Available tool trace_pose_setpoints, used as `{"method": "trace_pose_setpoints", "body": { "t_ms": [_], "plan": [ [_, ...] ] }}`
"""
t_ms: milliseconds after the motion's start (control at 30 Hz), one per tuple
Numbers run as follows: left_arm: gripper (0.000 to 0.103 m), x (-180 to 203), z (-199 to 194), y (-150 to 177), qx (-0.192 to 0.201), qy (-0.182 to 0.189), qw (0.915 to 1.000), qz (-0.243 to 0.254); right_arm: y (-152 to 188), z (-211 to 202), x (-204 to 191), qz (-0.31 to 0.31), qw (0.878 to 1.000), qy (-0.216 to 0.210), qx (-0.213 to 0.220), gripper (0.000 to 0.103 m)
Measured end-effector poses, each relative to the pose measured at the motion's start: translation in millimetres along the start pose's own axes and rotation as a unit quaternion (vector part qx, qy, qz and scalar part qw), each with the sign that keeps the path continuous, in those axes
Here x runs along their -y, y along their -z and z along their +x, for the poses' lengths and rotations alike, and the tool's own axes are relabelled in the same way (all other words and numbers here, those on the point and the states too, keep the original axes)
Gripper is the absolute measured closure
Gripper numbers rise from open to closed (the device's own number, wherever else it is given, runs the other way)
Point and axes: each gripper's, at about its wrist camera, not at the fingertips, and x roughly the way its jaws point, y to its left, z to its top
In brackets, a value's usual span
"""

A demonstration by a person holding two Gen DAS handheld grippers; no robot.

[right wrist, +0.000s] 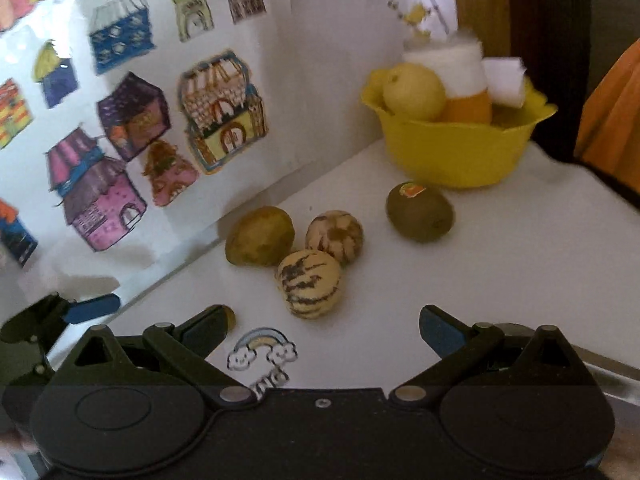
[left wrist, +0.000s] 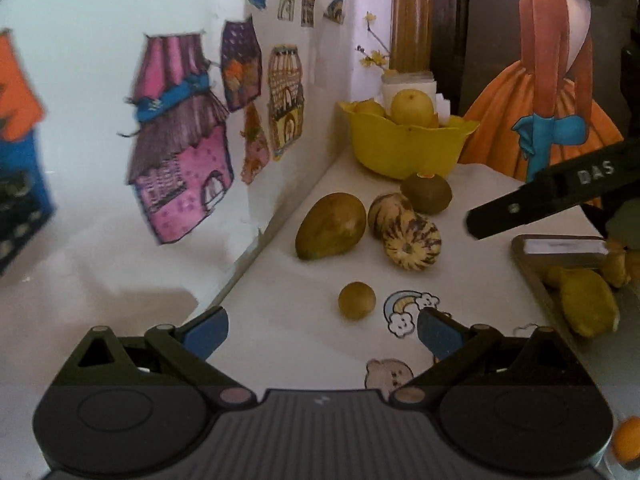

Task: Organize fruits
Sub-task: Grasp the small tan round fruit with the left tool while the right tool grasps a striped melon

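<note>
On the white table lie a green-brown mango [left wrist: 331, 226] [right wrist: 260, 236], two striped melons [left wrist: 412, 242] [right wrist: 309, 283] [right wrist: 334, 236], a kiwi [left wrist: 426, 193] [right wrist: 419, 211] and a small round green fruit [left wrist: 357, 301], which is mostly hidden behind my right gripper's left finger in the right wrist view [right wrist: 229, 317]. A yellow bowl [left wrist: 404, 148] [right wrist: 452, 152] at the back holds a yellow fruit [left wrist: 412, 107] [right wrist: 414, 91] and others. My left gripper [left wrist: 322, 330] is open and empty, just short of the small fruit. My right gripper [right wrist: 323, 328] is open and empty, in front of the nearer melon.
A metal tray [left wrist: 532, 264] at the right holds lemons [left wrist: 588, 302]. The right gripper's finger [left wrist: 532, 208] reaches in above the tray. The sticker-covered wall [left wrist: 180, 140] runs along the table's left edge. An orange fruit [left wrist: 628, 438] sits at the lower right. Stickers [left wrist: 408, 312] mark the tabletop.
</note>
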Motion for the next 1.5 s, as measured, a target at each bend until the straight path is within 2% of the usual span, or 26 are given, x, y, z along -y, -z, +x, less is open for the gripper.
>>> {"method": "trace_pose_setpoints", "body": {
  "t_ms": [233, 433, 533, 700, 867, 1067, 1500],
  "plan": [
    [0.001, -5, 29, -2, -0.017, 0.019, 0.9995, -0.019, -3, 39, 3, 0.026, 1.000, -0.009, -0.009, 0.014],
    [0.011, -4, 39, -4, -0.017, 0.035, 0.9990, -0.020, -3, 56, 7, 0.042, 0.999, -0.017, -0.006, 0.023],
    [0.019, -1, 43, -4, -0.019, 0.039, 0.9989, -0.017, -4, 61, 5, 0.037, 0.999, -0.014, -0.007, 0.027],
    [0.036, 2, 50, -4, -0.027, 0.045, 0.9984, -0.020, -5, 69, 4, 0.039, 0.999, -0.014, -0.009, 0.041],
    [0.052, 6, 50, -3, -0.022, 0.046, 0.9986, -0.009, -7, 73, 3, 0.039, 0.999, -0.019, -0.009, 0.048],
    [0.074, 7, 51, -4, -0.022, 0.050, 0.9985, -0.008, -5, 74, 0, 0.040, 0.999, -0.018, -0.006, 0.049],
    [0.075, -6, 49, -7, -0.031, 0.056, 0.9973, -0.036, 4, 68, 10, 0.062, 0.997, -0.036, 0.020, 0.052]
  ]
}}
